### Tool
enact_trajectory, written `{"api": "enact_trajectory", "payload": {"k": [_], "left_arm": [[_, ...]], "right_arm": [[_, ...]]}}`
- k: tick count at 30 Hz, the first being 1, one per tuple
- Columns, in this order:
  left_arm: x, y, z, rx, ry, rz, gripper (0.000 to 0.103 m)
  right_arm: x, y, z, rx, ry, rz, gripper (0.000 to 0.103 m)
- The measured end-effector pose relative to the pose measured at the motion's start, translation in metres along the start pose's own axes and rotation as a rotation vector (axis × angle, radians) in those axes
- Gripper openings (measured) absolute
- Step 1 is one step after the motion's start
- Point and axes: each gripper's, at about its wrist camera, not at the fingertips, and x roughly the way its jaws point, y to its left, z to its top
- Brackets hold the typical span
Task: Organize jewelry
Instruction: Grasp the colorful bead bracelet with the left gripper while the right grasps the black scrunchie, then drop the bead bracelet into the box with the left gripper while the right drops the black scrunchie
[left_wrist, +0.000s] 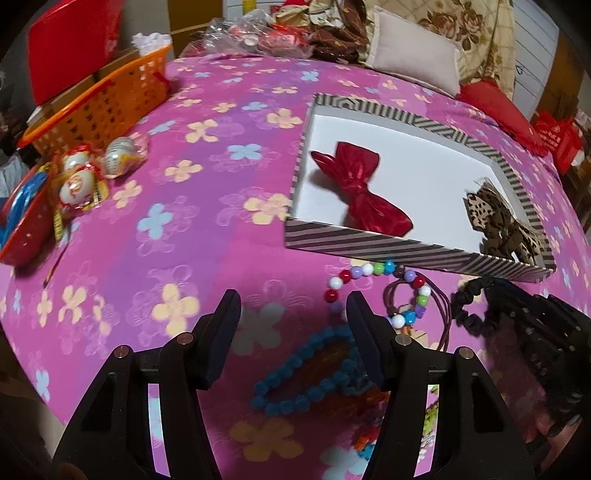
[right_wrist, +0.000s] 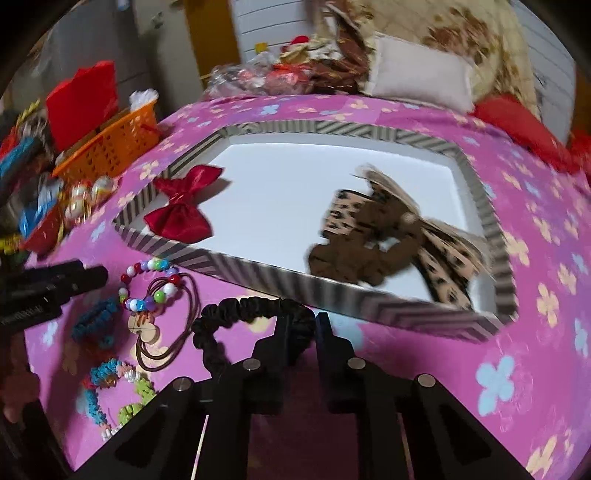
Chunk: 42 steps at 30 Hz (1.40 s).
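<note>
A striped shallow box (left_wrist: 402, 251) (right_wrist: 258, 267) lies on the pink flowered bedspread. Inside it are a red bow (left_wrist: 354, 192) (right_wrist: 181, 206) and a leopard-print bow (left_wrist: 506, 225) (right_wrist: 391, 236). In front of the box lie a coloured bead bracelet (left_wrist: 373, 269) (right_wrist: 147, 284), a brown cord hair tie (right_wrist: 173, 332) and a blue pompom hair tie (left_wrist: 306, 373) (right_wrist: 96, 321). My right gripper (right_wrist: 308, 321) is shut on a black scrunchie (right_wrist: 236, 314) (left_wrist: 469, 306) just before the box's front wall. My left gripper (left_wrist: 291, 306) is open and empty over the blue pompom tie.
An orange basket (left_wrist: 99, 103) (right_wrist: 110, 144) and a red box stand at the far left. Wrapped sweets (left_wrist: 81, 177) and a red tray (left_wrist: 26, 229) lie near it. More woven hair ties (right_wrist: 110, 391) lie at lower left. Pillows and blankets pile up at the back.
</note>
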Motion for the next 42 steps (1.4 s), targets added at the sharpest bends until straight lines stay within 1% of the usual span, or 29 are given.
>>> {"api": "enact_trajectory", "payload": {"k": [3,5,12,13,15,16,17,18,19,20,23,26,29,34,42], "left_arm": [[0.004,-0.008,0.001,0.035,0.011,-0.021,0.059],[0.011,-0.015,0.002,0.068,0.036,-0.044,0.059],[0.026,-0.015,0.007,0.051,0.091,-0.106,0.058],[0.027,-0.013,0.008,0.044,0.083,-0.109,0.055],[0.028,-0.013,0.011,0.042,0.083,-0.102,0.04],[0.029,-0.012,0.013,0.043,0.084,-0.102,0.034],[0.029,-0.012,0.013,0.044,0.085,-0.102,0.021],[0.03,-0.011,0.014,0.048,0.085,-0.101,0.015],[0.031,-0.011,0.014,0.051,0.083,-0.105,0.014],[0.031,-0.01,0.014,0.054,0.076,-0.11,0.009],[0.031,-0.009,0.012,0.056,0.064,-0.111,0.008],[0.027,-0.003,0.012,0.02,0.078,-0.148,0.008],[0.008,-0.003,0.014,0.019,0.035,-0.153,0.008],[-0.029,-0.009,0.022,0.044,-0.036,-0.189,0.008],[-0.069,-0.024,0.034,0.084,-0.107,-0.201,0.008]], "right_arm": [[-0.005,-0.011,-0.004,0.033,0.003,0.017,0.013],[-0.006,-0.012,-0.006,0.037,0.003,0.031,0.013],[-0.005,-0.011,-0.006,0.04,-0.002,0.059,0.013],[-0.005,-0.01,-0.005,0.037,-0.003,0.061,0.013],[-0.004,-0.01,-0.005,0.035,-0.007,0.064,0.013],[-0.003,-0.009,-0.005,0.035,-0.008,0.064,0.013],[-0.003,-0.009,-0.005,0.035,-0.01,0.064,0.013],[-0.002,-0.009,-0.004,0.034,-0.012,0.063,0.013],[-0.002,-0.008,-0.004,0.03,-0.014,0.061,0.013],[-0.001,-0.007,-0.004,0.025,-0.015,0.058,0.013],[-0.001,-0.005,-0.004,0.013,-0.014,0.055,0.013],[-0.007,-0.005,-0.005,0.019,-0.021,0.083,0.012],[-0.021,-0.002,-0.004,0.007,-0.051,0.089,0.011],[-0.044,0.004,-0.001,-0.005,-0.094,0.102,0.011],[-0.074,0.006,0.007,0.002,-0.15,0.131,0.011]]}}
